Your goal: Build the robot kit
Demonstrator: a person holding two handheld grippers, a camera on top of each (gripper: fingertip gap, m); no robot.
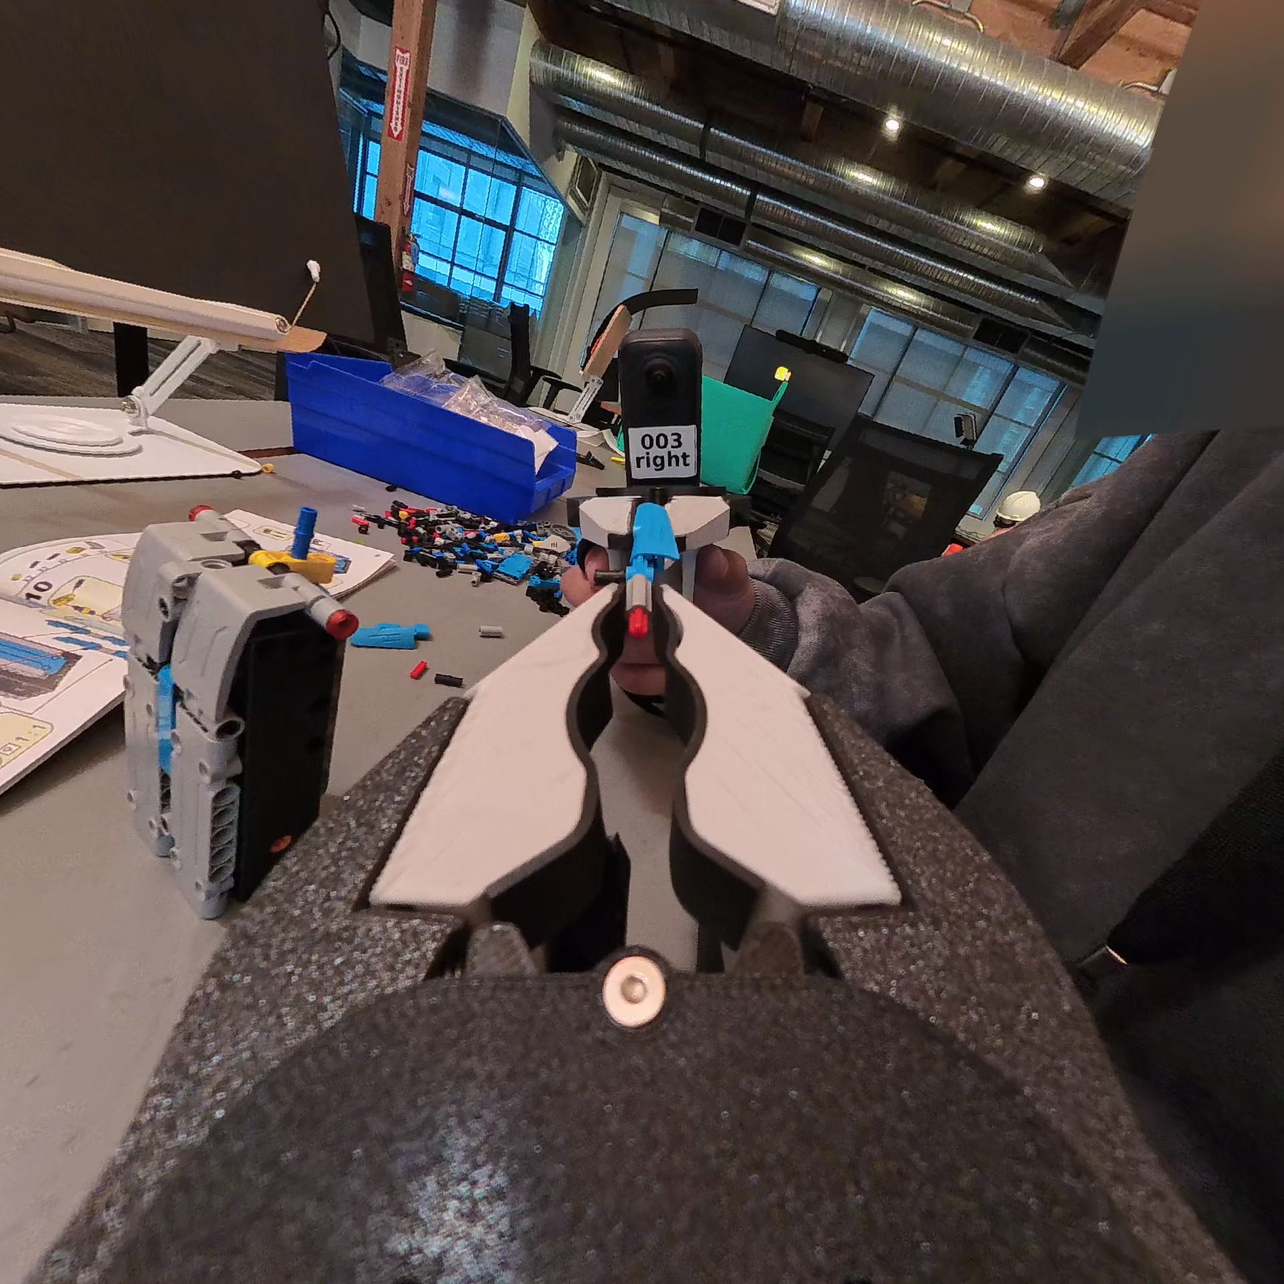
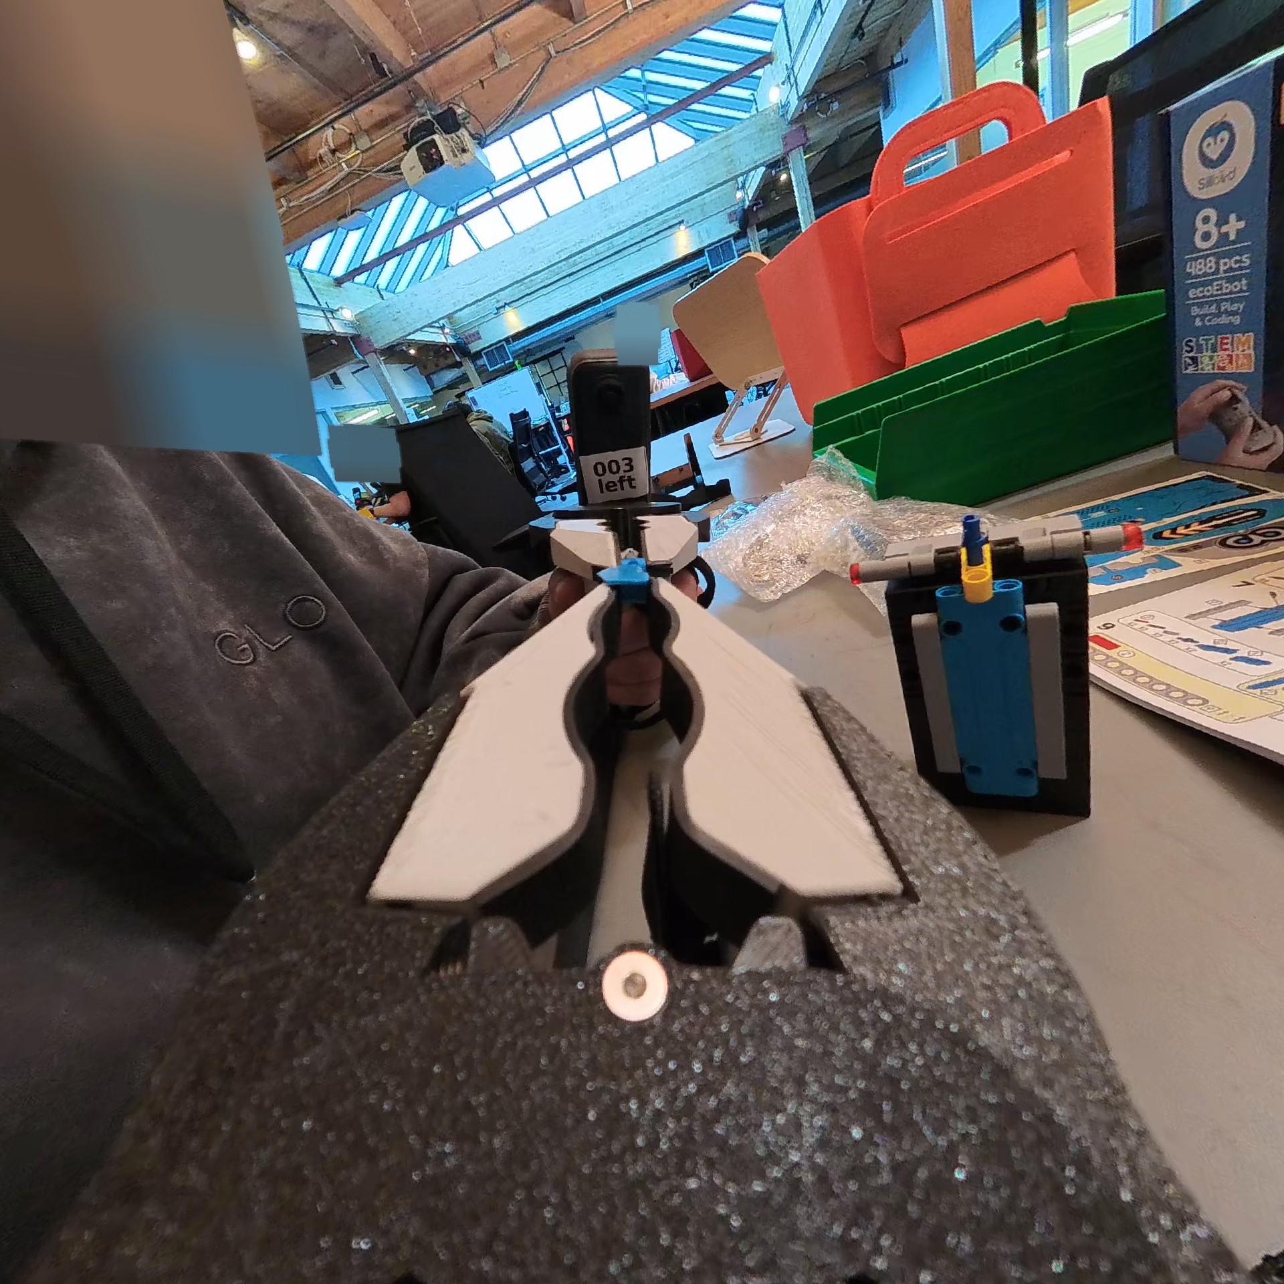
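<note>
My two grippers face each other above the grey table and share one small part. In the left wrist view, my left gripper (image 1: 636, 601) is shut on a short grey pin with a red end (image 1: 637, 611). The pin joins a blue piece (image 1: 653, 538), which the right gripper (image 1: 653, 556) holds. In the right wrist view, my right gripper (image 2: 629, 590) is shut on that blue piece (image 2: 625, 577), with the left gripper (image 2: 623, 552) just beyond it. A grey, black and blue block model (image 1: 215, 695) stands on the table to the side and also shows in the right wrist view (image 2: 986, 667).
A blue bin (image 1: 431, 438), a pile of loose small parts (image 1: 472, 542) and an instruction booklet (image 1: 55, 625) lie on the table. The right wrist view shows a green bin (image 2: 1007, 417), an orange bag (image 2: 973, 229), a blue box (image 2: 1223, 278) and a clear plastic bag (image 2: 785, 542). A person in a grey sweatshirt (image 2: 208, 625) is close by. Less than 4 cm separates the two grippers' tips.
</note>
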